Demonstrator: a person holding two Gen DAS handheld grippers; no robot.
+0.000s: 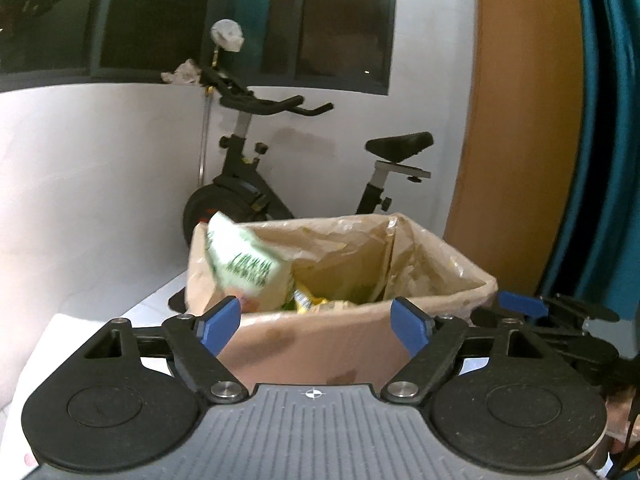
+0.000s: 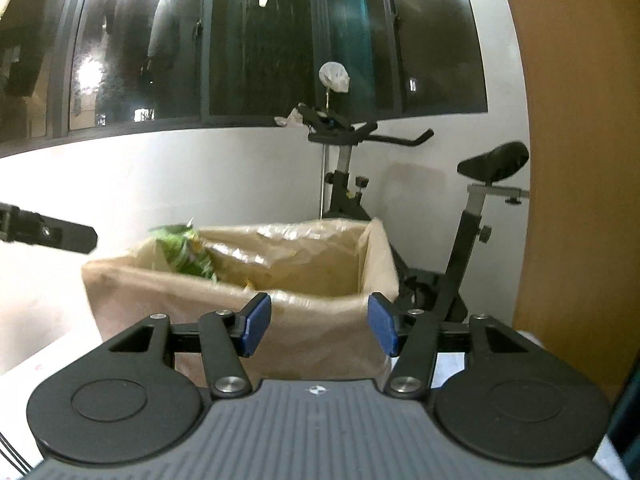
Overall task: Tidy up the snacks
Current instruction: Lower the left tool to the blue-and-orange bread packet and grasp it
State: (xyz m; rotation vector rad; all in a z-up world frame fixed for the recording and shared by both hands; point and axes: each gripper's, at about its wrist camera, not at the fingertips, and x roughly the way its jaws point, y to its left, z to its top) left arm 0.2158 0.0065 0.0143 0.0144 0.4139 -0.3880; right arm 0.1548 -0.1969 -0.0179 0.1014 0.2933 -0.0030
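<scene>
A cardboard box (image 1: 320, 344) lined with clear plastic stands just ahead of both grippers; it also shows in the right wrist view (image 2: 160, 300). A white and green snack bag (image 1: 244, 264) is blurred at the box's left inner edge, tilted into it; it appears as a green blur in the right wrist view (image 2: 184, 254). More snack packets (image 1: 316, 300) lie inside. My left gripper (image 1: 316, 328) is open and empty in front of the box. My right gripper (image 2: 318, 328) is open and empty, also in front of the box.
An exercise bike (image 1: 256, 184) stands behind the box against a white wall, and shows in the right wrist view (image 2: 460, 216). An orange panel (image 1: 516, 140) and a teal curtain (image 1: 608, 120) are at the right. The right gripper's fingers (image 1: 520, 304) show beside the box.
</scene>
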